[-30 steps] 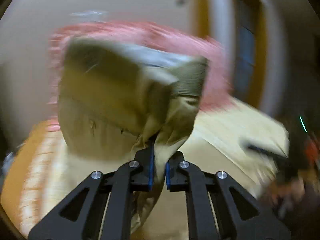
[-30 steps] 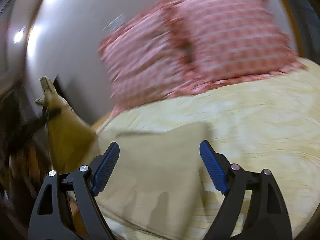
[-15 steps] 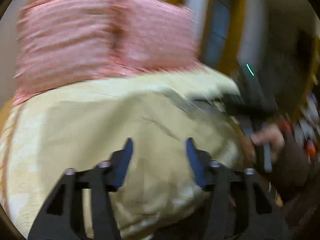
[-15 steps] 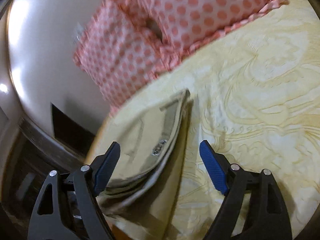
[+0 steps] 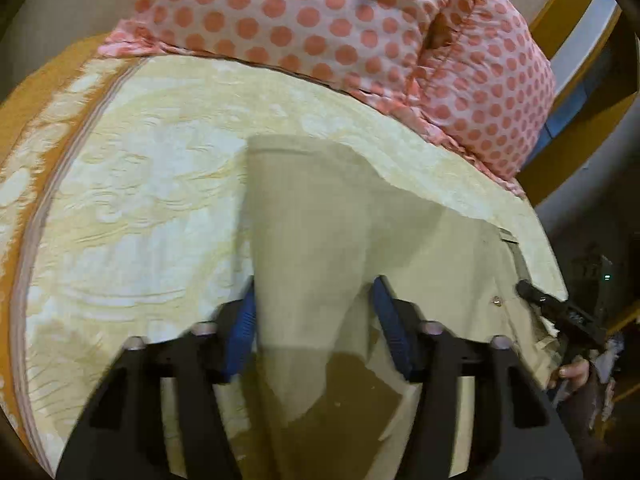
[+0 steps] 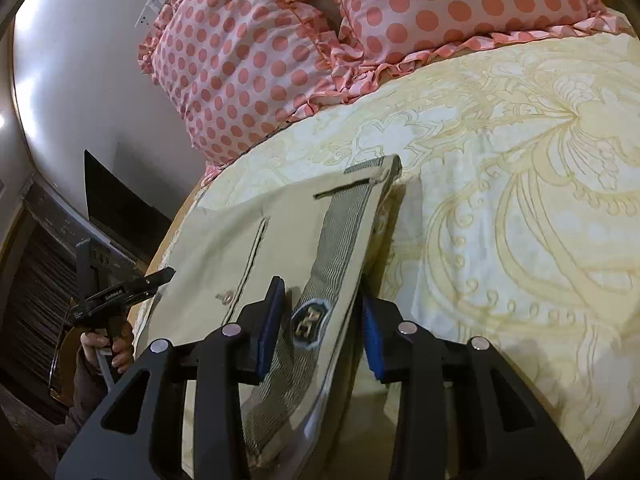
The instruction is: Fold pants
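Khaki pants (image 5: 332, 216) lie folded flat on the yellow patterned bedspread (image 5: 132, 200). My left gripper (image 5: 314, 320) is open, low over the folded leg part, with cloth between its blue pads. In the right wrist view the pants (image 6: 248, 232) show the striped waistband (image 6: 344, 224) with a label, a back pocket and a button. My right gripper (image 6: 322, 320) is open and straddles the waistband edge. The left gripper also shows in the right wrist view (image 6: 160, 278) at the pants' far side, and the right gripper shows in the left wrist view (image 5: 532, 292).
Two pink polka-dot pillows (image 6: 288, 40) lean at the head of the bed; they also show in the left wrist view (image 5: 340, 24). A white wall (image 6: 80, 60) and dark furniture (image 6: 48, 248) stand beyond the bed's left edge. An orange door frame (image 5: 560, 12) is at the right.
My left gripper let go of the lifted pants and opened; the pants now lie flat on the bed. My right gripper came down over the waistband and its jaws narrowed.
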`<move>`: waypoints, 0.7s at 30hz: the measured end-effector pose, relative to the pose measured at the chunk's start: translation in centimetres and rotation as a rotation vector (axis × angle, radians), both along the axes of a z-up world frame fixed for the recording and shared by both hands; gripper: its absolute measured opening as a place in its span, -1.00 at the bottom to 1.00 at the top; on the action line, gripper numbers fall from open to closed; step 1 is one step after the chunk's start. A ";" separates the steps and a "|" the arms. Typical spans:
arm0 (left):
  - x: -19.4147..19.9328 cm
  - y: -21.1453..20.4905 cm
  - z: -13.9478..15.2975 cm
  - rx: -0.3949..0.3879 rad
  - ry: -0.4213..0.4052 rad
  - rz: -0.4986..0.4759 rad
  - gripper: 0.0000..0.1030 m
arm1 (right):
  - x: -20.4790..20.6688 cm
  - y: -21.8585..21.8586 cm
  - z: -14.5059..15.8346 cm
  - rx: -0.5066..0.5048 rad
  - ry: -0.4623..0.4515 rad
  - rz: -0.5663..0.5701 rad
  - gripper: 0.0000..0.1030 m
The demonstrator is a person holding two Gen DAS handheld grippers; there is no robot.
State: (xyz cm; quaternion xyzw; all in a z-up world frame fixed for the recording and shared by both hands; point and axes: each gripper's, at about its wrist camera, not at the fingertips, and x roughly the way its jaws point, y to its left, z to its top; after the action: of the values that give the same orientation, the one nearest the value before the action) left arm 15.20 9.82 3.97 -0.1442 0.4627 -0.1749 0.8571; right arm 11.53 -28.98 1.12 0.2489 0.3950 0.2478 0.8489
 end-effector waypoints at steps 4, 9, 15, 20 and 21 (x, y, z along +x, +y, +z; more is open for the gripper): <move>1.0 -0.6 1.2 -0.007 -0.019 -0.036 -0.84 | 1.0 0.0 1.1 0.071 -0.002 0.099 -0.72; 5.7 -2.8 3.2 0.062 -0.109 -0.028 -0.85 | 5.2 -0.6 3.8 0.045 -0.070 0.080 -0.79; 13.7 -5.7 2.0 0.213 -0.119 0.065 -0.70 | 12.6 -1.7 3.7 -0.079 -0.071 -0.074 -0.78; 10.2 -4.5 4.0 0.241 -0.236 0.118 -0.33 | 11.8 -1.9 4.6 -0.233 -0.061 -0.150 -0.32; 9.1 -4.4 4.6 0.225 -0.263 0.114 -0.13 | 10.6 -2.1 5.4 -0.199 -0.107 -0.156 0.13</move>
State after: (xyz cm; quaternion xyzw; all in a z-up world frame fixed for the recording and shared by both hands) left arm 24.33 5.45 8.60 -0.0491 0.3543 -0.0904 0.9295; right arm 22.16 -31.13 6.57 0.1798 0.3515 0.1536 0.9058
